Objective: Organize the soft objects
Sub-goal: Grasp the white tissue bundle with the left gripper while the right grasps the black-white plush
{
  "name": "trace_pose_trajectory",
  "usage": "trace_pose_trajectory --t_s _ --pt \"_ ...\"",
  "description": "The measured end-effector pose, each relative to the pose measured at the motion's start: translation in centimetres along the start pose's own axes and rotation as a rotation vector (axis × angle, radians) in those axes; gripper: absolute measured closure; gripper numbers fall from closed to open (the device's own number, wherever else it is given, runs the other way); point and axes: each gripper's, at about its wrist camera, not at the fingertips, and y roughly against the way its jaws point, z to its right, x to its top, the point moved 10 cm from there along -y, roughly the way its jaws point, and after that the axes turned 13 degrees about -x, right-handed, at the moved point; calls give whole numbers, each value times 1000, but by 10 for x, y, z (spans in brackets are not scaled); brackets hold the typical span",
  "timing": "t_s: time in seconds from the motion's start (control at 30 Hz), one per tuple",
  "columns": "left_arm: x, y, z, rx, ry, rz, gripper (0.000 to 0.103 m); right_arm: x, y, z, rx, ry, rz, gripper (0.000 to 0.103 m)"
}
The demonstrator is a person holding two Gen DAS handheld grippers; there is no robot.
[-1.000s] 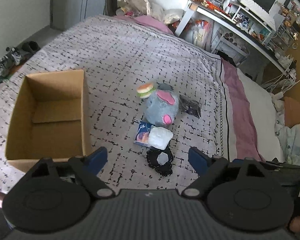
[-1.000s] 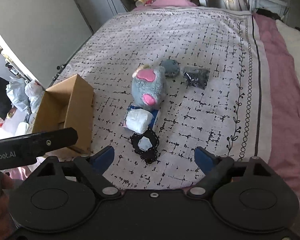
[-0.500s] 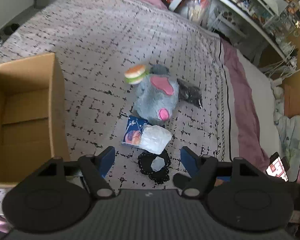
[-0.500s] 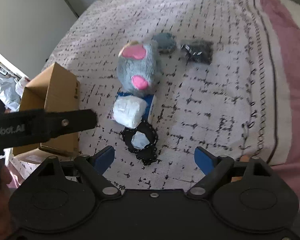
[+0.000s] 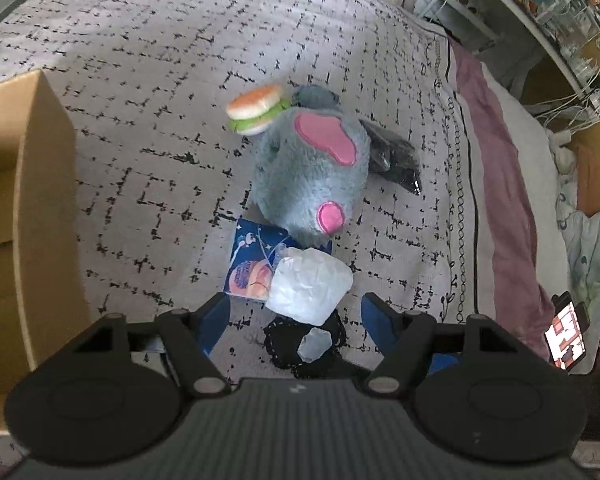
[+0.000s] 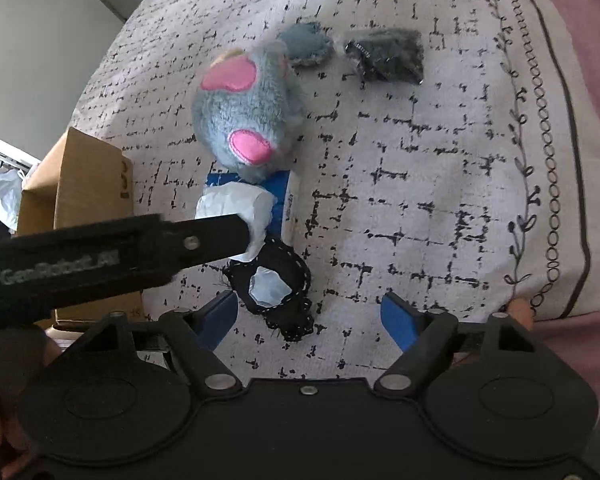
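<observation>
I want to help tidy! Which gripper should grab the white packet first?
Probably the left gripper: it is open with the white packet right between its fingers, and the box is on its side. The right gripper sits further back.

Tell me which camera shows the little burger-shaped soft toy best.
The left wrist view: the burger-shaped soft toy, tan bun with a green layer, shows whole beside the grey plush mouse with pink ears. In the right wrist view the mouse hides it.
</observation>
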Motion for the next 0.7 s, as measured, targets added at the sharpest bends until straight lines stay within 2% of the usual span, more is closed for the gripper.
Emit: trace_pose_trajectory --t_s 0.1,0.13,0.17,0.23,0.7 --pt "0 -8 -2 4 -6 -6 32 -1 -8 -3 -3 -4 -23 25" --pt "1 -10 -3 11 -13 -2 35 0 -10 -4 -6 -8 -25 25" --pt "1 -11 -5 13 -17 2 46 1 -11 -3 -6 -14 -26 25" --pt "2 -12 -9 10 -2 -2 57 1 -14 -2 -10 -28 -33 25" --pt "9 13 -20 11 5 64 58 9 -27 -17 -76 5 8 26"
